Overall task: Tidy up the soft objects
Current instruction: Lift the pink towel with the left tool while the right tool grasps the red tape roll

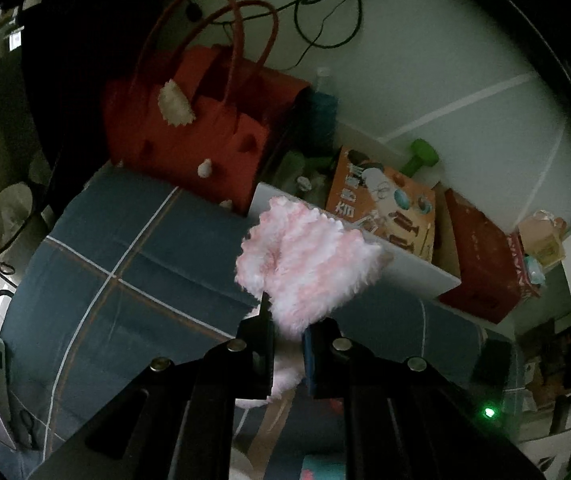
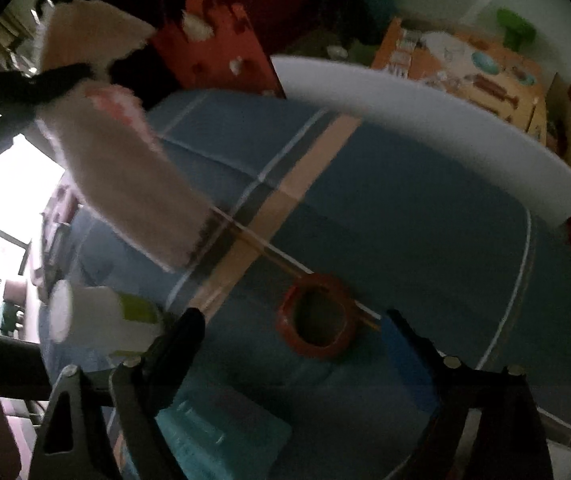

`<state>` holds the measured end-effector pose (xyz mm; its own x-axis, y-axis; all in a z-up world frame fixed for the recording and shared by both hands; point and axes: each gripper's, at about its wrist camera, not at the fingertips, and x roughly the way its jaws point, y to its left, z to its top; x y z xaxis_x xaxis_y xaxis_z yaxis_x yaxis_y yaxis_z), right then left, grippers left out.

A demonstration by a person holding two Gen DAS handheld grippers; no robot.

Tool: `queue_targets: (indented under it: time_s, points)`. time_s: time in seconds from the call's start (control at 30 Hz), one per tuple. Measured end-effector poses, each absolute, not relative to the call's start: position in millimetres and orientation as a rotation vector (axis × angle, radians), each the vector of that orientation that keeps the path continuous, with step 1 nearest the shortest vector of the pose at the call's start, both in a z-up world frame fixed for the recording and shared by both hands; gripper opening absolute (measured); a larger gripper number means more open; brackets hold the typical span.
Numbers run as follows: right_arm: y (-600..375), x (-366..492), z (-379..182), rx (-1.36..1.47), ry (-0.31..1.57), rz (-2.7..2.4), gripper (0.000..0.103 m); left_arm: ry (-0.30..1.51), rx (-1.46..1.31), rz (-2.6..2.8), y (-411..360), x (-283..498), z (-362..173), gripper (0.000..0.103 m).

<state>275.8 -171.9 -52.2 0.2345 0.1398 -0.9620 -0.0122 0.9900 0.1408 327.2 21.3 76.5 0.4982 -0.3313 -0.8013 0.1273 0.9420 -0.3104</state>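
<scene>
The left claw is clamped on a fluffy pink plush, carried clear above the blue bedspread, probably bound for the red bag. The right claw gapes empty over a red ring.

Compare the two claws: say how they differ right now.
The left claw is shut on the fluffy pink toy, which it holds above the blue bedding; the right claw is open and empty. Only the right claw has a red ring lying on the bedding between its fingers. Both point down at the bedding.
</scene>
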Motion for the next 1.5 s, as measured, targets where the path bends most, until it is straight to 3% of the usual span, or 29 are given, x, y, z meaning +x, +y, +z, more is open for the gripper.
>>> queue_targets:
  time_s: [0.43, 0.53, 0.6, 0.7, 0.97, 1.5]
  points:
    - [-160, 293, -98, -0.035, 1.457, 0.043, 0.084, 1.079, -0.229, -0.273, 26, 338, 43, 0.012]
    - [-155, 293, -97, -0.077, 1.45, 0.03, 0.076, 1.092, -0.234, -0.276, 27, 338, 38, 0.012]
    - [-154, 293, -95, -0.082, 1.441, 0.029, 0.065, 1.094, -0.232, -0.275, 27, 338, 37, 0.012]
    - [-151, 290, -92, -0.08, 1.437, 0.029, 0.058, 1.095, -0.231, -0.277, 27, 337, 38, 0.012]
    - [-153, 284, -84, -0.052, 1.416, 0.02, 0.055, 1.099, -0.216, -0.278, 22, 333, 45, 0.012]
    - [-189, 211, 41, -0.009, 1.252, -0.043, 0.055, 1.023, -0.161, -0.383, -21, 278, 125, 0.012]
